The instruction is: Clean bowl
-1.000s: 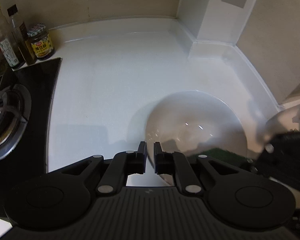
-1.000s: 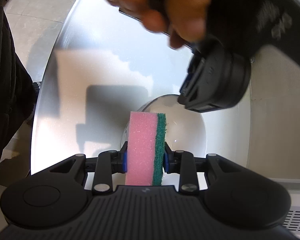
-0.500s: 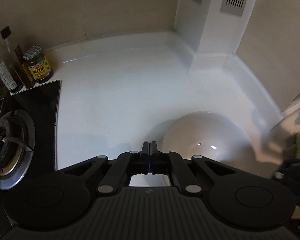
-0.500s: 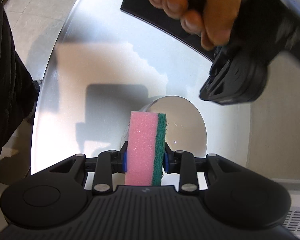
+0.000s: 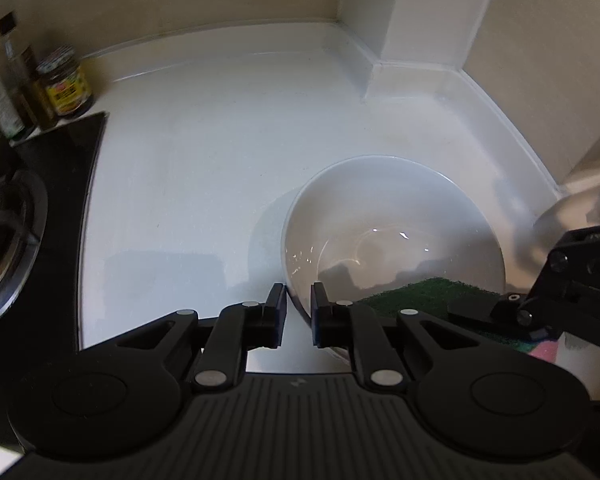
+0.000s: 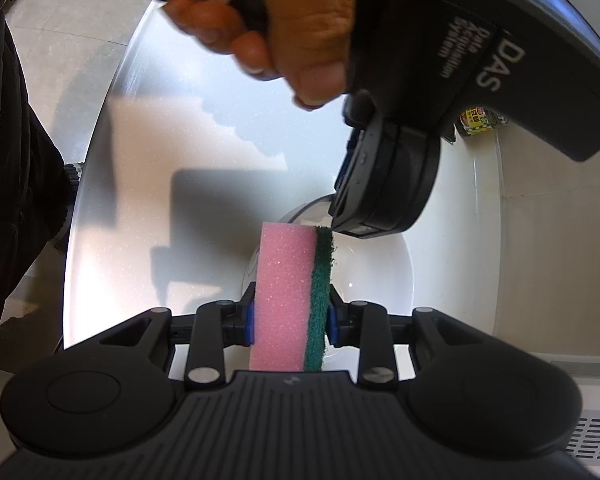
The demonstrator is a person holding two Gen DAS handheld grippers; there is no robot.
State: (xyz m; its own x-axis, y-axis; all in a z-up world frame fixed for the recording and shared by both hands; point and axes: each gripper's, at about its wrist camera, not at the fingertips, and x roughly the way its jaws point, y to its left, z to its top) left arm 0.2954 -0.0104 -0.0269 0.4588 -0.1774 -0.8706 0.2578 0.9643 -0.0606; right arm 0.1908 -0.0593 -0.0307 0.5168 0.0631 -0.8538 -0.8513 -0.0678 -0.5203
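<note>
On the white counter (image 5: pixel 204 168), well right of the stove (image 5: pixel 8 240), I find the bowl (image 5: pixel 392 224) upright. My left gripper (image 5: pixel 299 312) straddles its near rim; its jaws are opening, rim between them, pads not pressing. My right gripper (image 6: pixel 290 320) pinches the sponge (image 6: pixel 288 296) upright over the bowl's near side, green face rightward.

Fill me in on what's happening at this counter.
A person is set to clean a white bowl on the white countertop, a handheld gripper in each hand. The right gripper is shut on a pink and green sponge above the bowl. The left gripper straddles the bowl's near rim, its jaws opening. Scrubbing does not look started.
</note>
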